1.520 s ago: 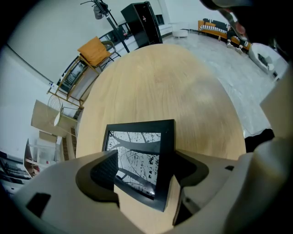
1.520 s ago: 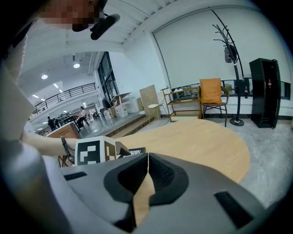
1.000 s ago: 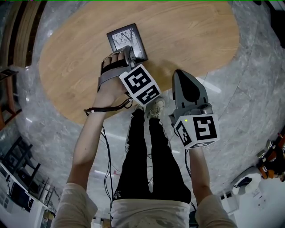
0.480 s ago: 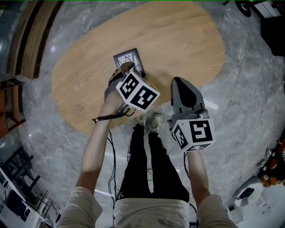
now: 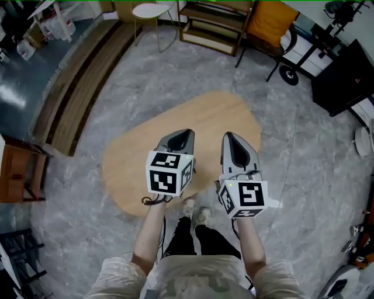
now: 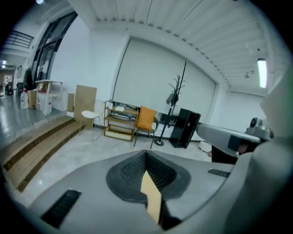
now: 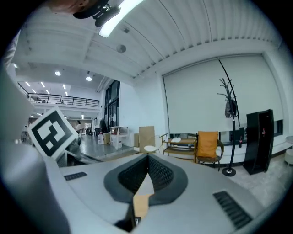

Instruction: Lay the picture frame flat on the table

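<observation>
The picture frame shows in none of the views. In the head view my left gripper (image 5: 184, 135) and right gripper (image 5: 229, 137) are held up side by side over the near part of the oval wooden table (image 5: 222, 117). Both are shut with nothing between the jaws. They point level into the room. The left gripper view shows its closed jaws (image 6: 145, 153), with the right gripper (image 6: 229, 139) beside it. In the right gripper view the jaws (image 7: 147, 157) also meet, and the left gripper's marker cube (image 7: 52, 131) is at the left.
Marble floor surrounds the table. An orange chair (image 5: 270, 20), a low shelf (image 5: 207, 29) and a white side table (image 5: 151, 10) stand at the far side. A black cabinet (image 5: 345, 76) is at the right and wooden steps (image 5: 76, 87) at the left. My legs are below the grippers.
My left gripper has left the picture frame lying on the table and risen beside the right one. The head view has drawn back, and the frame is out of sight.
</observation>
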Tool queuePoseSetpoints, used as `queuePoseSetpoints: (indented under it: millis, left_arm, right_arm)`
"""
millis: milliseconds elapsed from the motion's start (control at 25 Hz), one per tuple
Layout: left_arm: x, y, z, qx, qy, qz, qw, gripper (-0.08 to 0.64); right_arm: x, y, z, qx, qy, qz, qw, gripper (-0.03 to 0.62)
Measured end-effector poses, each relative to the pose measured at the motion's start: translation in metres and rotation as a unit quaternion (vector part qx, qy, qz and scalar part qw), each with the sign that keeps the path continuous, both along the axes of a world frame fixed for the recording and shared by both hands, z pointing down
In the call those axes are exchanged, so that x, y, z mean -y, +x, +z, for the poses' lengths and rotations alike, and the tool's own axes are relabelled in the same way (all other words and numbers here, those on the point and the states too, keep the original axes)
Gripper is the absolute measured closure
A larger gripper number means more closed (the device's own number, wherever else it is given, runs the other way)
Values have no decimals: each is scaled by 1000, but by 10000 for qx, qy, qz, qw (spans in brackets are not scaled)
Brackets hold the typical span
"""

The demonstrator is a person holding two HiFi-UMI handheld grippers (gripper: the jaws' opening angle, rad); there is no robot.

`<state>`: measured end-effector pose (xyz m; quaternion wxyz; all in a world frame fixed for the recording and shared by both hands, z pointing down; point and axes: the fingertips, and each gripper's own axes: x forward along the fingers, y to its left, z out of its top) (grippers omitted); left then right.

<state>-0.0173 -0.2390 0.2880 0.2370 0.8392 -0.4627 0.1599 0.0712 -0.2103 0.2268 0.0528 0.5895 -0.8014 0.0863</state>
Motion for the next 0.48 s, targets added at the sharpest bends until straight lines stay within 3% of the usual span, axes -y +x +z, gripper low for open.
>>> queuePoseSetpoints:
  millis: [120,240,360,480]
  left_arm:
    - [-26,-8,-90,-305,728,-281,9965,551]
    - [-65,-16,-153,-642,1334,-519,9876,551]
    - [-104,-27,-183,-745,1774,-706,9788,551]
    - [-131,-34,-192,-912,1947,-797,9734,551]
  right_arm:
    - [-26,1,-59,-71,329,140,9993,586]
    - [-58,1,-95,-294,489,199,9982,586]
    - [-91,-3,-116,-271,597,209,9976,586]
    - [-113,-9,-129,-229,759,80,9968,586]
